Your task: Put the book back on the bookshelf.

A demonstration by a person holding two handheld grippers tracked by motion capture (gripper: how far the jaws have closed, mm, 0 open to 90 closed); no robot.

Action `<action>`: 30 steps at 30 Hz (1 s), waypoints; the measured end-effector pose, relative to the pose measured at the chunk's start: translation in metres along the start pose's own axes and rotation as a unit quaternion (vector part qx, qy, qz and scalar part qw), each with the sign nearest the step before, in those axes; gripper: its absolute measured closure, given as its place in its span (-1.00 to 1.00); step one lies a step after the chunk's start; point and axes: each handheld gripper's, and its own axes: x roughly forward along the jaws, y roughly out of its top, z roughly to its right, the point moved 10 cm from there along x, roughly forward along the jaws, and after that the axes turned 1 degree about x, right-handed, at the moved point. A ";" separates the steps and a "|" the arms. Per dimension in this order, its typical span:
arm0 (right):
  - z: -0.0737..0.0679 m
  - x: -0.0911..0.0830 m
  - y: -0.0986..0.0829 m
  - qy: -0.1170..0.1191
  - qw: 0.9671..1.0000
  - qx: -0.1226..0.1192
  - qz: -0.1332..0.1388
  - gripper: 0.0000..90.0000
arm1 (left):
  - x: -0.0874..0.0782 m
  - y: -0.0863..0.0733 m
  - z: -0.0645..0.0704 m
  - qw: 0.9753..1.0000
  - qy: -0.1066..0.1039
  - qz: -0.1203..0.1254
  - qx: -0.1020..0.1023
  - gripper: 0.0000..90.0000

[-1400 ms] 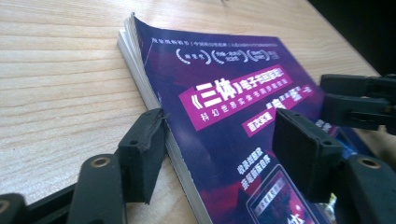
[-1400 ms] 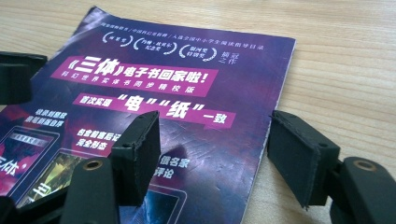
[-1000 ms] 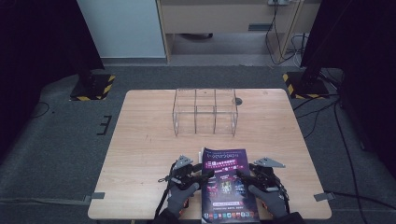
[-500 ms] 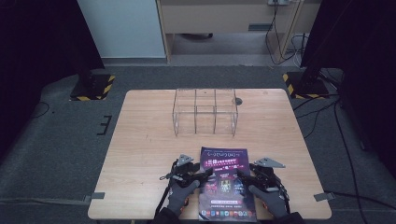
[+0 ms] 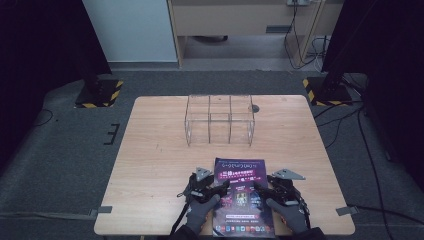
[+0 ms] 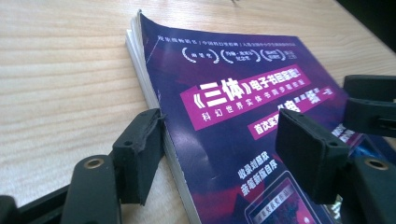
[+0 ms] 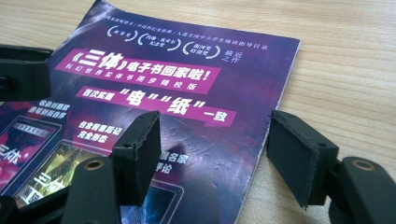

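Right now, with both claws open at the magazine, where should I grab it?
Take the magazine by its long side edges, each claw from its own side. It lies flat on the table; the left claw already straddles the thick bound edge, the right claw the thin open edge.

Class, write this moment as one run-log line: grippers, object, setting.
left gripper: open, straddling magazine's left edge | right gripper: open, straddling its right edge | magazine: flat on table | clear divider box: beyond, untouched
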 end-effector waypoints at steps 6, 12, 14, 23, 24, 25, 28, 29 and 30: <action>0.000 0.000 0.000 0.004 1.000 0.005 0.001 -0.22 | -0.018 0.019 0.021 0.996 -0.076 0.043 -0.007 -0.22; 0.001 0.000 0.000 0.005 1.000 0.002 0.000 -0.21 | -0.006 0.004 0.004 0.999 -0.034 0.003 0.014 -0.32; 0.000 0.000 0.000 0.004 1.000 0.003 0.000 -0.21 | -0.005 0.001 -0.001 0.999 -0.047 0.002 0.001 -0.30; 0.001 0.000 0.000 0.004 1.000 0.003 0.001 -0.20 | -0.013 0.013 0.017 0.994 -0.095 0.043 0.015 -0.22; 0.001 0.000 0.000 0.004 1.000 0.004 0.001 -0.20 | -0.012 0.012 0.016 0.995 -0.093 0.041 0.017 -0.22; 0.001 0.000 0.000 0.004 1.000 0.005 0.001 -0.20 | -0.012 0.011 0.015 0.995 -0.093 0.039 0.014 -0.22; 0.001 0.000 0.000 0.004 1.000 0.004 0.001 -0.20 | -0.009 0.008 0.014 0.996 -0.080 0.035 0.020 -0.22; 0.001 0.000 0.000 0.004 1.000 0.004 0.001 -0.20 | -0.009 0.009 0.012 0.996 -0.073 0.037 0.026 -0.22; 0.001 0.000 0.000 0.004 1.000 0.004 0.001 -0.20 | -0.008 0.008 0.012 0.997 -0.068 0.035 0.030 -0.22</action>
